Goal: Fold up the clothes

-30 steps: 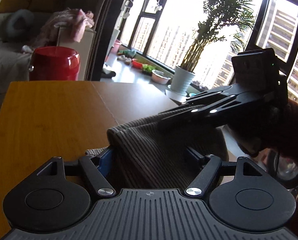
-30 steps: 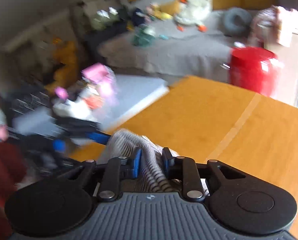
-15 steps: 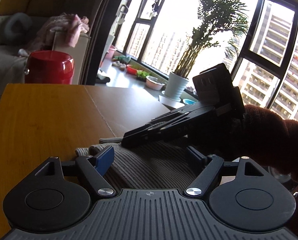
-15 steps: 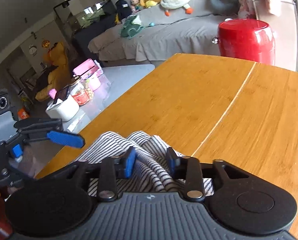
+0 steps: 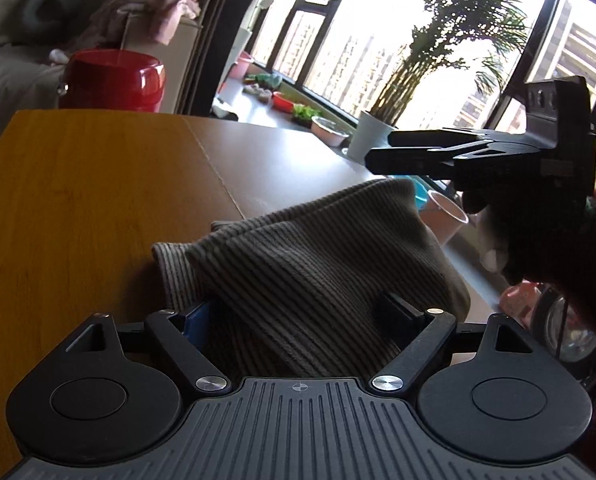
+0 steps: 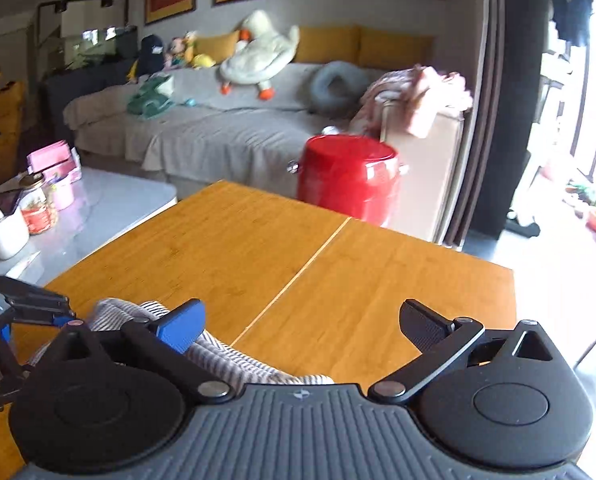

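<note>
Your right hand-held gripper, pinching the striped garment a second ago, is opening, clear of it. Left hand-held gripper opening around it. Beyond the garment, counter lies bare.

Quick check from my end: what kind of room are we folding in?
Most likely a home living room, high up in an apartment block. A grey sofa with a plush duck sits behind the wooden table, and the big windows look out on tower blocks past a potted palm.
</note>
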Demonstrator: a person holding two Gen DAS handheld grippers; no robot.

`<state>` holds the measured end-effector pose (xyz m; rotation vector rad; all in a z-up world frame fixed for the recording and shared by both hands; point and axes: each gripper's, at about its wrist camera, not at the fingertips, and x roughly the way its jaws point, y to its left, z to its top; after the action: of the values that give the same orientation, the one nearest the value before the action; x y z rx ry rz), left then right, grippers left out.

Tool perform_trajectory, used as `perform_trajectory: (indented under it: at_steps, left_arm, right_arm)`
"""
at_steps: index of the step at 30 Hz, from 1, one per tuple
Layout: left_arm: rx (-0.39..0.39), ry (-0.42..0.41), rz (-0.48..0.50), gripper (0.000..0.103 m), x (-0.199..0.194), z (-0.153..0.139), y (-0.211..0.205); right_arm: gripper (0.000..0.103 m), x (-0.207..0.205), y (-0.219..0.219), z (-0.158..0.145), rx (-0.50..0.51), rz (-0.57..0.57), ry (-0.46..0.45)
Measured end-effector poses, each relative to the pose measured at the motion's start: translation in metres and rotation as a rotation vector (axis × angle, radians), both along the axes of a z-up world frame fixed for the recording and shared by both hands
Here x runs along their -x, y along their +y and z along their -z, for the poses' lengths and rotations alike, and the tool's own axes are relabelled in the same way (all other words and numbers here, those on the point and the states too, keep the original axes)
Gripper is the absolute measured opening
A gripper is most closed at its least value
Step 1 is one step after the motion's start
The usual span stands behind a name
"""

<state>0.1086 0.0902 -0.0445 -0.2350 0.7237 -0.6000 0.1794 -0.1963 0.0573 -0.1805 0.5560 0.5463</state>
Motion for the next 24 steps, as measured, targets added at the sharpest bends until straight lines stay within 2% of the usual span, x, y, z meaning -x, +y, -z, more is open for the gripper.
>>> perform_trajectory:
  at_steps: [3,6,12,17,20,24]
  left_arm:
    - [0.035,0.029,-0.002,0.091,-0.004,0.006,0.002]
    - [0.018,0.025,-0.007,0.093,-0.007,0.005,0.0]
    - [-0.024,0.014,-0.03,0.094,-0.006,-0.002,-0.004]
    - [-0.047,0.004,-0.043,0.094,-0.002,-0.008,-0.006]
    - [-0.052,0.004,-0.042,0.096,-0.003,-0.008,-0.007]
    - [-0.046,0.007,-0.047,0.096,-0.003,-0.007,-0.007]
  right_arm:
    - [0.103,-0.001,-0.001,0.018,0.058,0.055,0.003]
    - [0.103,-0.007,0.005,0.043,0.146,0.118,0.008]
    - [0.103,-0.027,0.009,0.06,0.112,0.158,0.031]
    - [0.103,-0.016,0.003,0.052,0.1,0.158,0.0]
    - [0.103,0.004,-0.004,0.033,0.073,0.137,-0.049]
    - [0.103,0.029,-0.024,0.016,-0.059,0.057,-0.043]
